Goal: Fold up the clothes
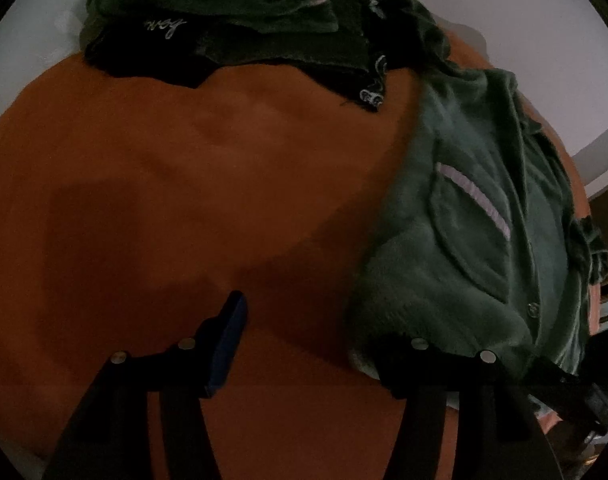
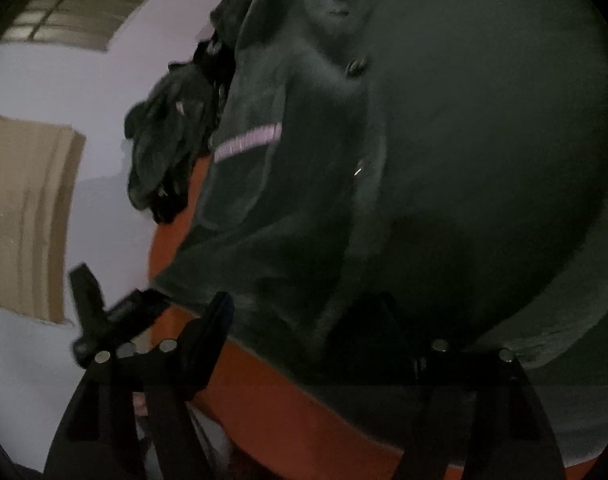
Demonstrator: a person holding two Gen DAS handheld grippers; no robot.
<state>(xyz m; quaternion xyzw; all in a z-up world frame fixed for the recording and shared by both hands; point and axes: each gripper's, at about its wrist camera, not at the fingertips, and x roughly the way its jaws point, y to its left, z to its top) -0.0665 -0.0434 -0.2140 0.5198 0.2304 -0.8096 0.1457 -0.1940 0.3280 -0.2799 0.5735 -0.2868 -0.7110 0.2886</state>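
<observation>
A green fleece shirt (image 1: pixel 471 240) with a pale-striped chest pocket (image 1: pixel 473 196) and buttons lies spread on the right of the orange cover (image 1: pixel 184 200). My left gripper (image 1: pixel 311 328) is open just above the cover. Its blue-padded left finger (image 1: pixel 230 336) is over bare orange, and its right finger sits at the shirt's near hem. In the right wrist view the same shirt (image 2: pixel 443 140) fills most of the frame. My right gripper (image 2: pixel 302 308) is open low over the shirt's edge, with fleece lying between its fingers.
A heap of dark green clothes (image 1: pixel 224 20) sits at the far edge of the cover and shows again as a dark bundle (image 2: pixel 172 152). Beyond are a pale wall (image 1: pixel 523 20), a brown door (image 2: pixel 28 208) and a window (image 2: pixel 84 4). The cover's rim (image 2: pixel 264 412) runs near my right gripper.
</observation>
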